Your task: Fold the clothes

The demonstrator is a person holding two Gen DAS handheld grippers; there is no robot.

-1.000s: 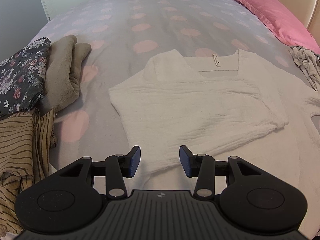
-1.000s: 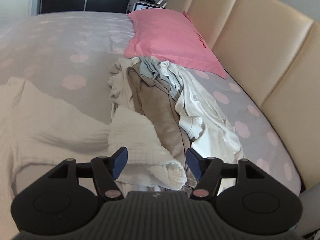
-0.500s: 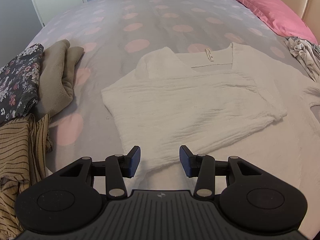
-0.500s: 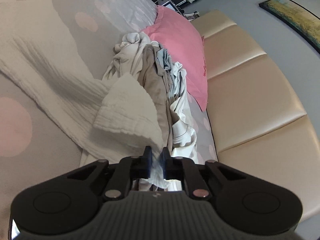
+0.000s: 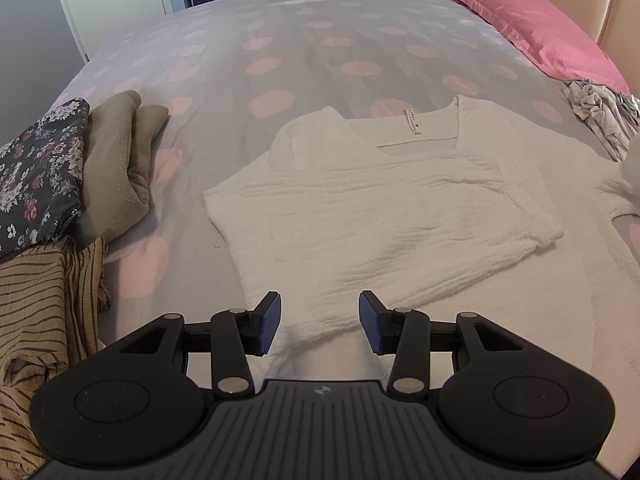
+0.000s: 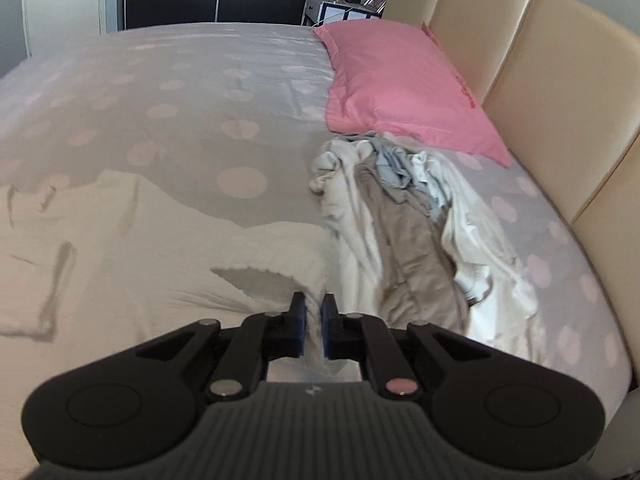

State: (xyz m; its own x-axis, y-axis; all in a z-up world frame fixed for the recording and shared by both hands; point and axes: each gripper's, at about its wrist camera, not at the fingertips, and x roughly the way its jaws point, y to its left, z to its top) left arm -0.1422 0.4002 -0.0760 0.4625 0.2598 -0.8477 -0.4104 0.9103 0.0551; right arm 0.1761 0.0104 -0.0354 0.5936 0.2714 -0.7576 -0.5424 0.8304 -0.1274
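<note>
White crinkle top (image 5: 384, 216): lay spread on the bed (image 5: 320, 40), one sleeve already folded across its chest. Right claw (image 6: 313, 320): a second earlier open over the other sleeve (image 6: 276, 276), by then clamped on its cuff and lifting it, so a second sleeve fold looked underway. Left claw (image 5: 319, 326): open, empty, over the hem throughout. Containers: none seen. Loose pile of clothes (image 6: 404, 220) lay beside the pink pillow (image 6: 400, 84).
</note>
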